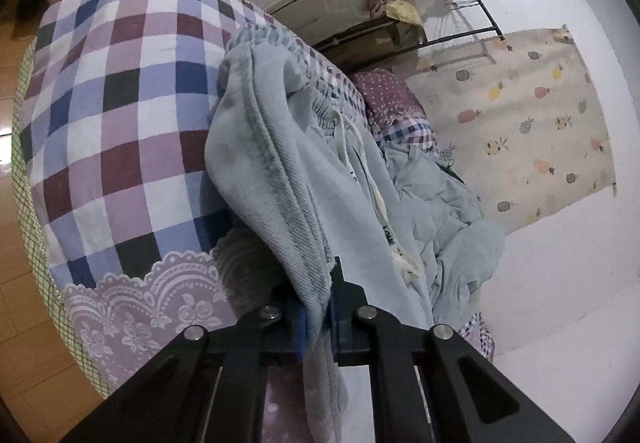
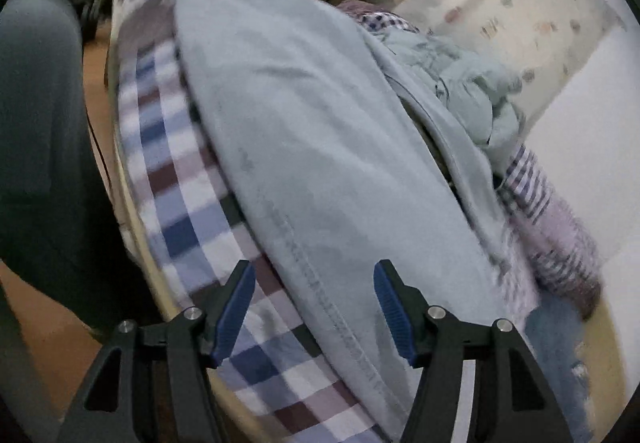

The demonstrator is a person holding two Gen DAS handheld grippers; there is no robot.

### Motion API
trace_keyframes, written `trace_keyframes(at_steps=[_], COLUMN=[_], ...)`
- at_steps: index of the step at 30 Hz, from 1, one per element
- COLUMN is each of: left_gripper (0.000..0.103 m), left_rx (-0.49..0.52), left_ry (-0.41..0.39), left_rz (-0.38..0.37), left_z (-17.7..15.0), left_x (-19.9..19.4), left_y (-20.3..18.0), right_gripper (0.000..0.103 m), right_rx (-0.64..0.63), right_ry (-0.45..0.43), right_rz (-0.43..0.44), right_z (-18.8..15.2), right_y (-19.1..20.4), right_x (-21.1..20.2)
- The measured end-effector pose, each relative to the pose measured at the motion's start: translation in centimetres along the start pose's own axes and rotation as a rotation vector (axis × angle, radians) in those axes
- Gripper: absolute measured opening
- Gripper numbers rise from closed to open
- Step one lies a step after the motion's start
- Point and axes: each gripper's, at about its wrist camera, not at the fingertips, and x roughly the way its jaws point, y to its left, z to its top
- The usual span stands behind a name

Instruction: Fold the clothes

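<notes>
Both tongs work on one garment: the left gripper (image 1: 318, 317) has its blue pads pressed together on a fold of the pale blue sweatpants (image 1: 280, 179), while the right gripper (image 2: 314, 307) stands spread wide, its fingers on either side of a stitched seam of the same sweatpants (image 2: 304, 147) and holding nothing. The pants lie on the checked bedspread (image 1: 116, 115), one part lifted and bunched at the left pads, another part spread long and flat under the right tool. The cloth looks like thick cotton fleece, soft and limp, with a ribbed twill face, an elastic waistband and a cream drawstring (image 1: 384, 219) that hangs loose. I judge that it is light but bulky, not slippery, and that it will sag and drape wherever it is not held. A good place to take hold seems the stitched seam or the waistband, where several layers give the pads something firm. Beside the pants is a crumpled mint-green garment (image 1: 448, 211), thinner and more wrinkled. The bedspread is a woven check in blue, plum and white with a lace-printed border (image 1: 152, 299).
</notes>
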Motion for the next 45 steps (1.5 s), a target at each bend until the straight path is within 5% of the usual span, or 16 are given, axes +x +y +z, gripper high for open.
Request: trace_keyframes(at_steps=[15, 18, 19, 23, 31, 45], left_gripper=[0.006, 0.006, 0.006, 0.005, 0.005, 0.005], left_rx=[0.029, 0.028, 0.032, 0.058, 0.068, 0.058], left_ry=[-0.026, -0.036, -0.040, -0.061, -0.136, -0.243], left_rz=[-0.005, -0.004, -0.003, -0.015, -0.053, -0.131], left_z=[0.6, 0.6, 0.6, 0.7, 2.4, 4.6], left_x=[-1.4, -1.9, -2.0, -3.2, -7.7, -19.3], left_y=[-2.1, -2.6, -2.8, -4.2, -6.5, -6.5], right_gripper=[0.056, 0.039, 0.025, 0.003, 0.002, 0.001], right_rx=[-0.226, -0.263, -0.274, -0.249, -0.189, -0.202], right_ry=[0.219, 0.233, 0.243, 0.250, 0.143, 0.044], right_rz=[-0.290, -0.280, -0.265, -0.264, -0.276, -0.203], right_z=[-10.4, -11.4, -11.7, -11.3, -6.9, -3.3], right_y=[-4.6, -4.7, -4.7, -5.9, -10.4, -7.8], right_x=[1.5, 1.3, 1.4, 0.1, -7.8, -19.6])
